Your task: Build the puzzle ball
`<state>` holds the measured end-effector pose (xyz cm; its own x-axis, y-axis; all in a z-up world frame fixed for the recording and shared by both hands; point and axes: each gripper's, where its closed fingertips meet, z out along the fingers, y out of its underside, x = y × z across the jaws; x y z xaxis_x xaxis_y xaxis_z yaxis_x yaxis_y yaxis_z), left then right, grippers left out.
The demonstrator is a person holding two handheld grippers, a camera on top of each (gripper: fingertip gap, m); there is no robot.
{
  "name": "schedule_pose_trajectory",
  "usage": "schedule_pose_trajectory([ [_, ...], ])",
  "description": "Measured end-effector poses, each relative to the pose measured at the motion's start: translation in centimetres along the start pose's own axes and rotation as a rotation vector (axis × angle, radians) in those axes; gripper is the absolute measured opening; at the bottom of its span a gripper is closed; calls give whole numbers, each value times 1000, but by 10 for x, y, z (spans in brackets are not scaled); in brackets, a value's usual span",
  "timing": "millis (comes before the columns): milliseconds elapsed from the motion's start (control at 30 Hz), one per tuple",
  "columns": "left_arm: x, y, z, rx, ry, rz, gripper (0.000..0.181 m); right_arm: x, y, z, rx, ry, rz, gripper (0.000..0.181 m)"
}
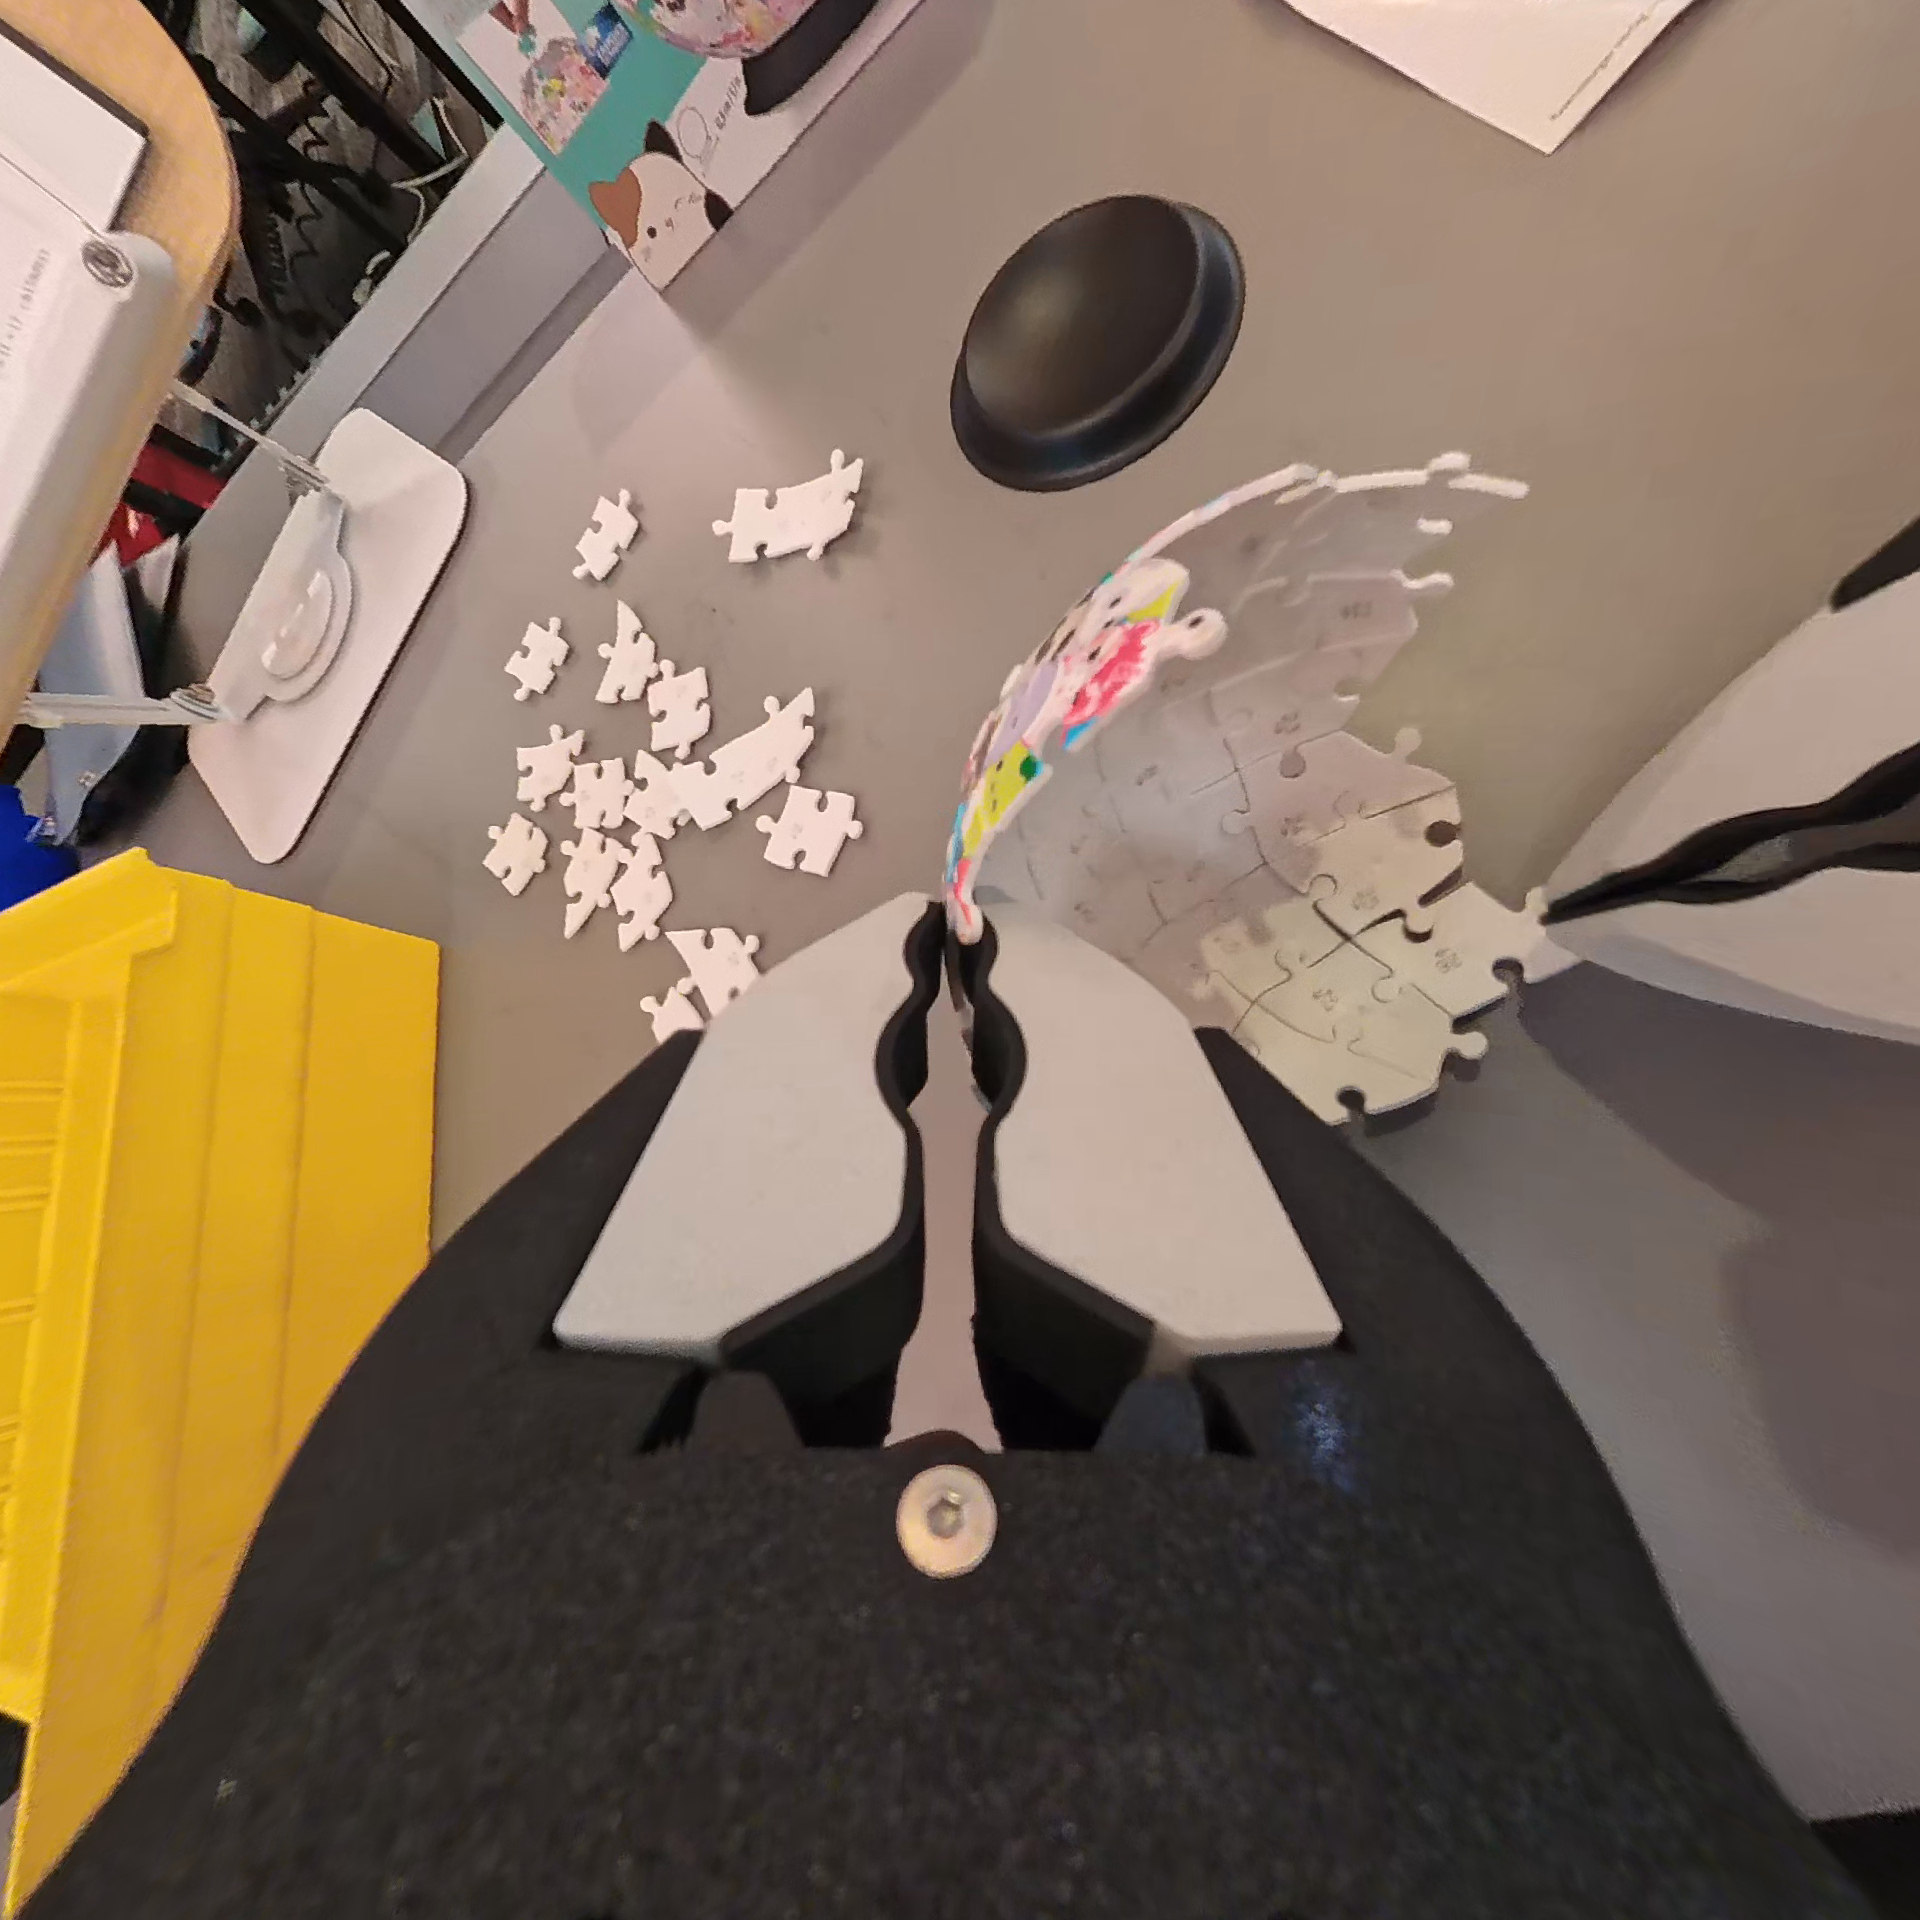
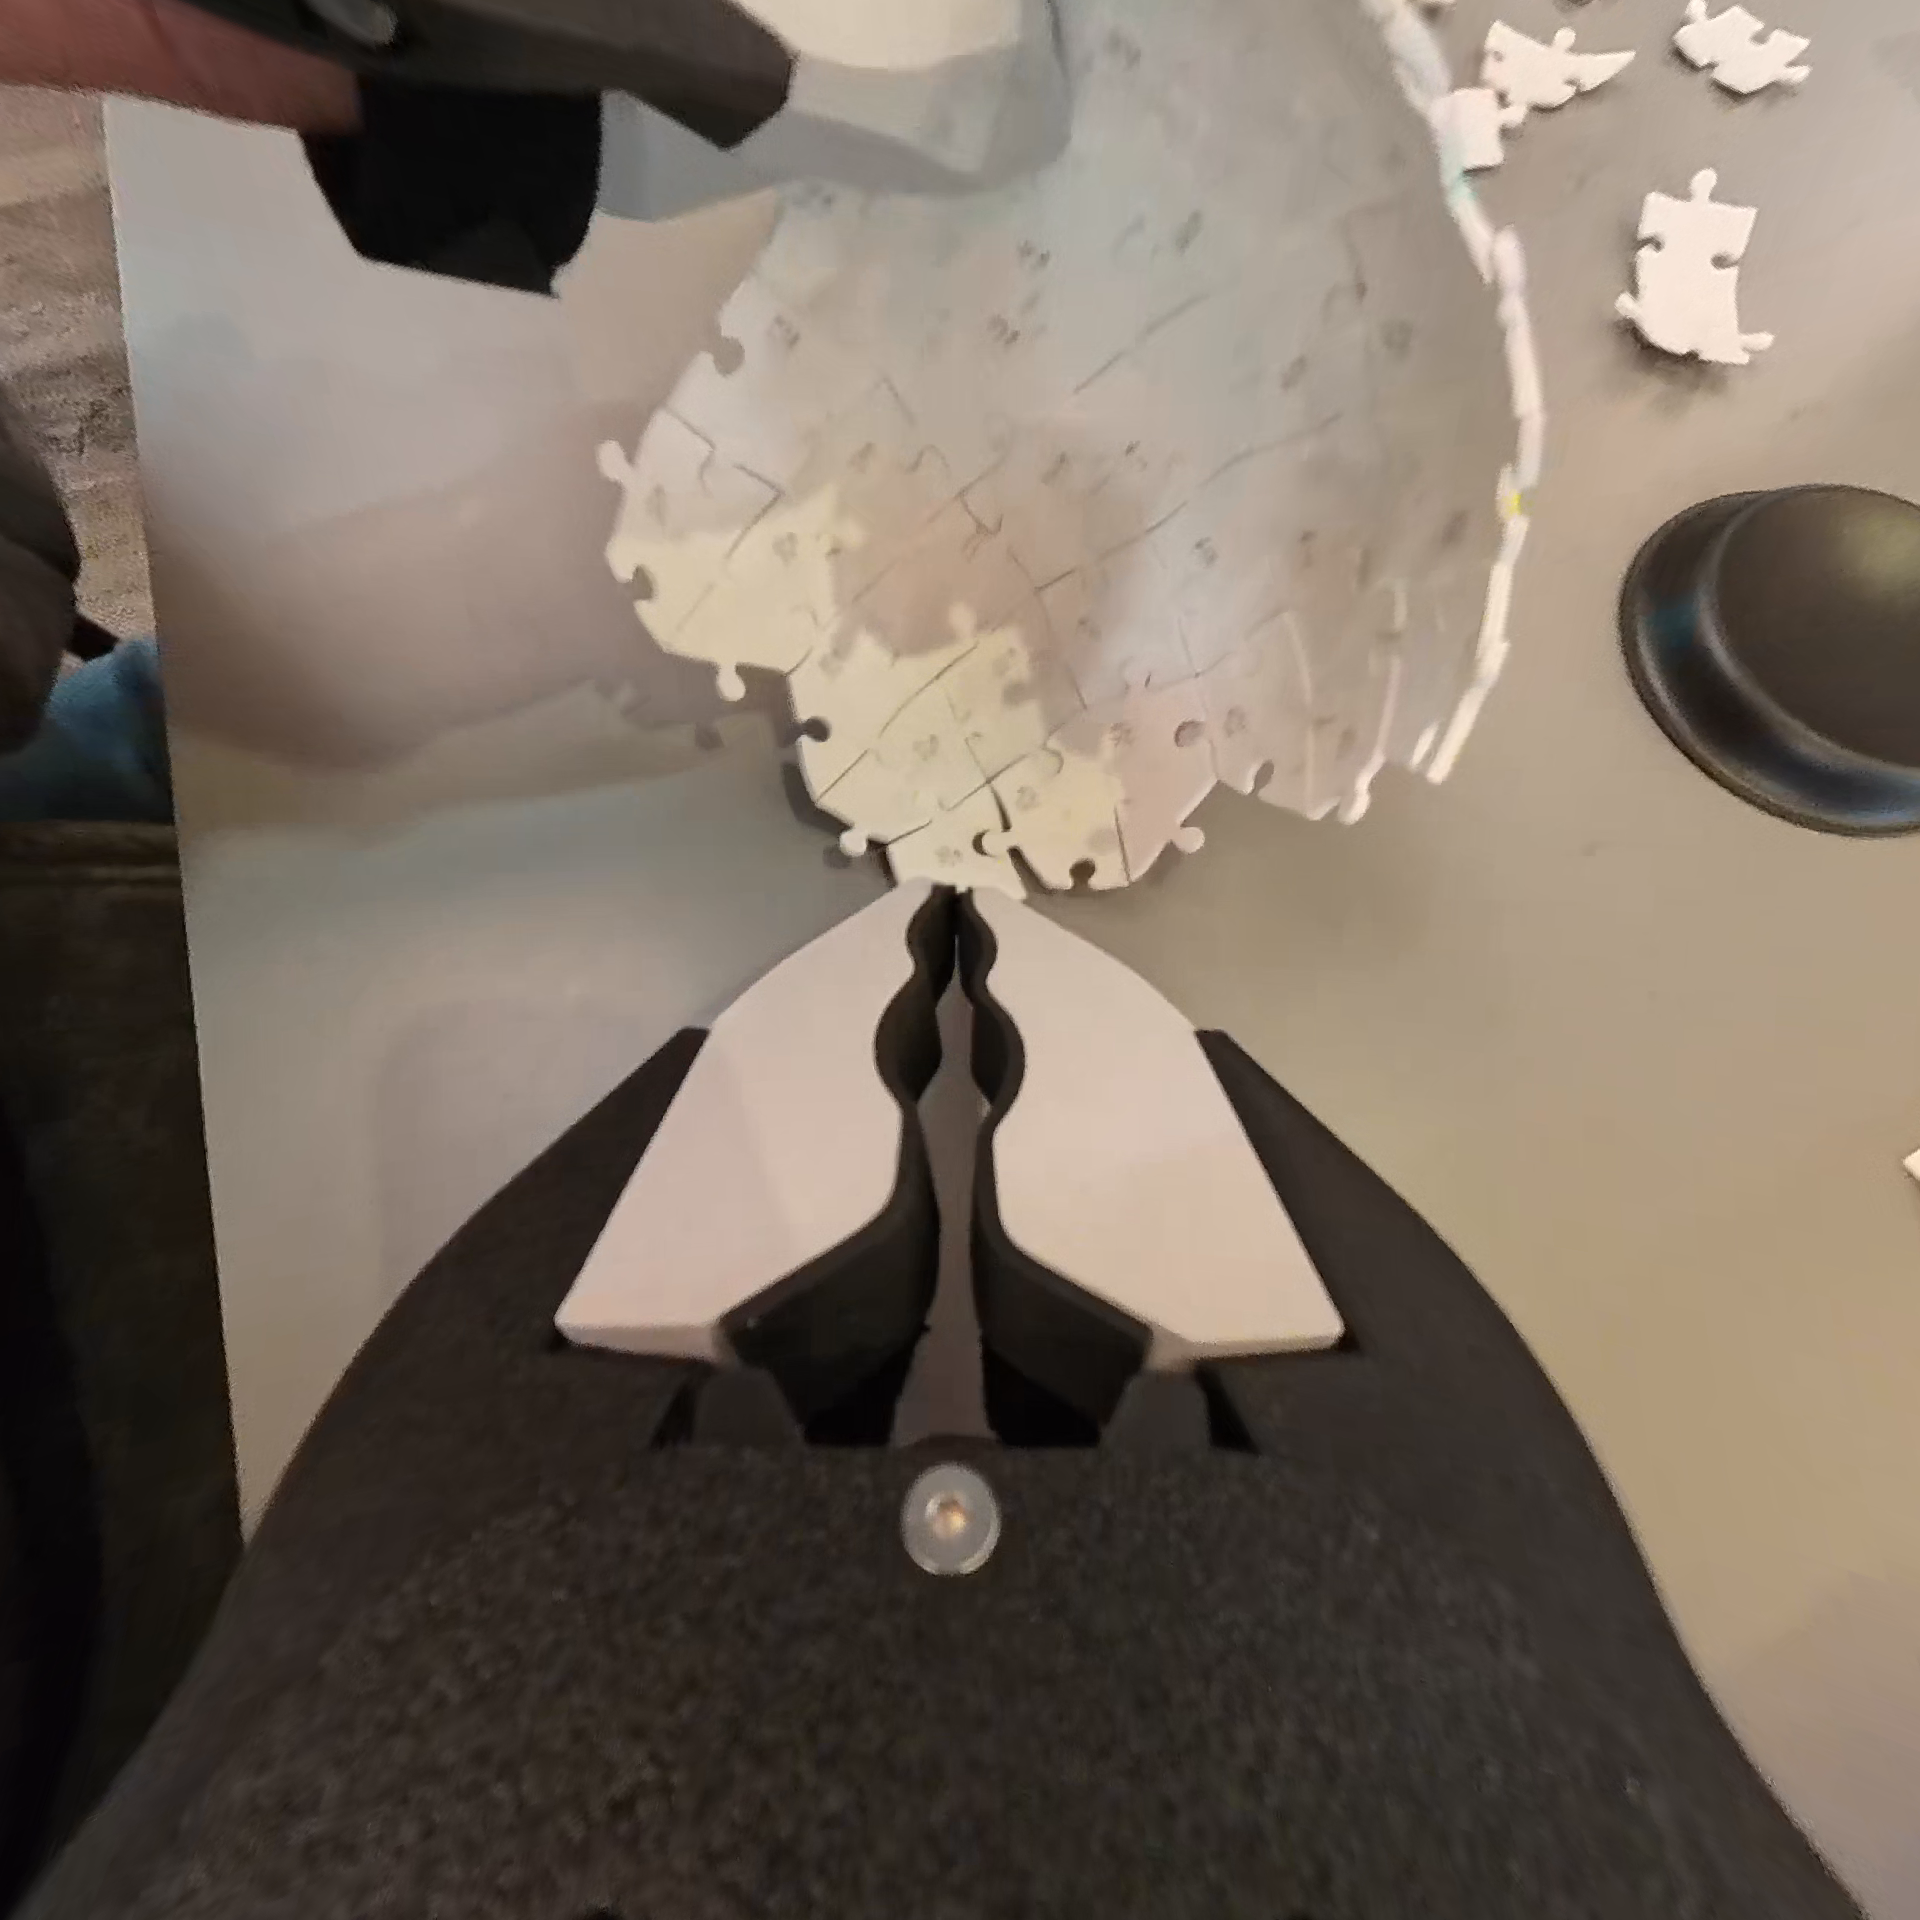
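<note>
A partly built puzzle ball shell [image 1: 1278, 790] is held above the grey table, its white inner side toward me and a colourful printed edge on its left. My left gripper [image 1: 958, 935] is shut on the shell's near left rim. My right gripper [image 2: 954, 902] is shut on the shell's [image 2: 1091, 540] lower rim; it also shows in the left wrist view [image 1: 1548, 909] at the shell's right edge. Several loose white puzzle pieces [image 1: 665, 769] lie face down on the table to the left; a few show in the right wrist view [image 2: 1694, 281].
A black round stand [image 1: 1096, 343] [image 2: 1787, 665] sits on the table beyond the shell. A yellow bin [image 1: 197, 1195] is at the near left. A white pad with a clear holder [image 1: 322, 634], the puzzle box [image 1: 644, 114] and a paper sheet [image 1: 1496, 52] lie farther back. Left tips to right tips: about 11 cm.
</note>
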<state>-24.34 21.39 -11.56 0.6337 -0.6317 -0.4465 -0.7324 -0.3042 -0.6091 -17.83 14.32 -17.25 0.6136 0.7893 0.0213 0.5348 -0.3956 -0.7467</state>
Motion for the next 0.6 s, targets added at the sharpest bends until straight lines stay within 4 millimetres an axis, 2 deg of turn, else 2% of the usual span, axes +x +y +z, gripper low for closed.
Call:
schedule_pose_trajectory([
  [300,0,4,-1,87,-30,-24,2,11,0,25,-59,105,-51,0],
  [433,-3,7,-1,117,-37,-37,2,12,-6,12,-3,107,-16,0],
  [600,-5,12,0,142,-37,-61,2,20,7,6,-26,38,172,0],
])
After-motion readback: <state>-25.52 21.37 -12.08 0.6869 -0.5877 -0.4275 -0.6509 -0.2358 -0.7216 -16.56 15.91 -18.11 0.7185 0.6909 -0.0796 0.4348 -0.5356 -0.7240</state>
